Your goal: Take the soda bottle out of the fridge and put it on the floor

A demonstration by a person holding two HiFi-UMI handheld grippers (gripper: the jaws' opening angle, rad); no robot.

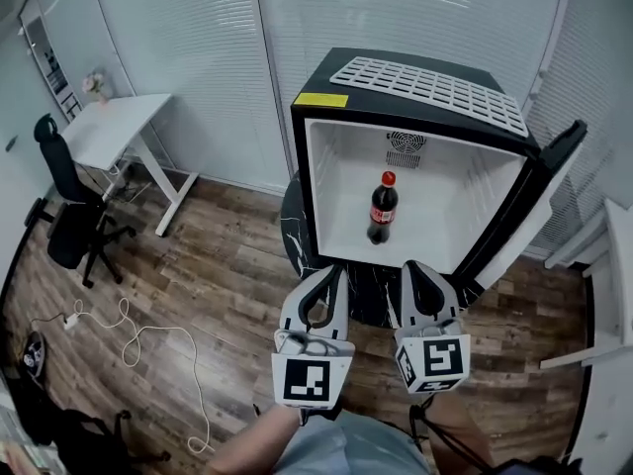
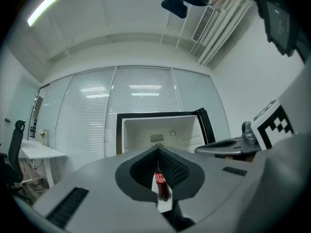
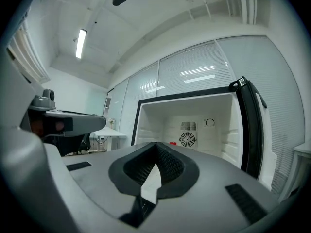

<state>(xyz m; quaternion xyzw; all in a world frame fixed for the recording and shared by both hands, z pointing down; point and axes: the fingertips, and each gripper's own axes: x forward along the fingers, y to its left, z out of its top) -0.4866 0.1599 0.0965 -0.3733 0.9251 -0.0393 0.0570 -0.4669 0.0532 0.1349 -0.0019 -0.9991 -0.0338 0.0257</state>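
– Inside the open fridge [image 1: 301,166], on its white bottom, the soda bottle [image 1: 383,209] stands upright, well apart from both tongs. What's the worry?
– Both pairs are pressed together. The left gripper [image 1: 338,270] and the right gripper [image 1: 407,266] hang side by side in front of the opening, tips touching, nothing pinched. I'd judge a reach made like that would knock the tall, narrow bottle over rather than take it, so one pair has to spread first.
– Anything else?
– The door [image 1: 542,186] stands open at the right and could crowd the right gripper. The fridge sits raised on a dark round stand [image 1: 295,228], so the bottle must come down to the wooden floor [image 1: 227,275], and a round body in a weak pinch may slip. A white cable [image 1: 138,342] lies off to the left, a poor landing spot.
– What can't you make out?
– Print on the bottle is blurred. The right gripper view shows only its red cap [image 3: 173,142] over the jaws, the left gripper view a red sliver through the slot behind the closed tips. The stand is mostly hidden, and the person's forearm [image 1: 252,441] is cut off at the bottom edge
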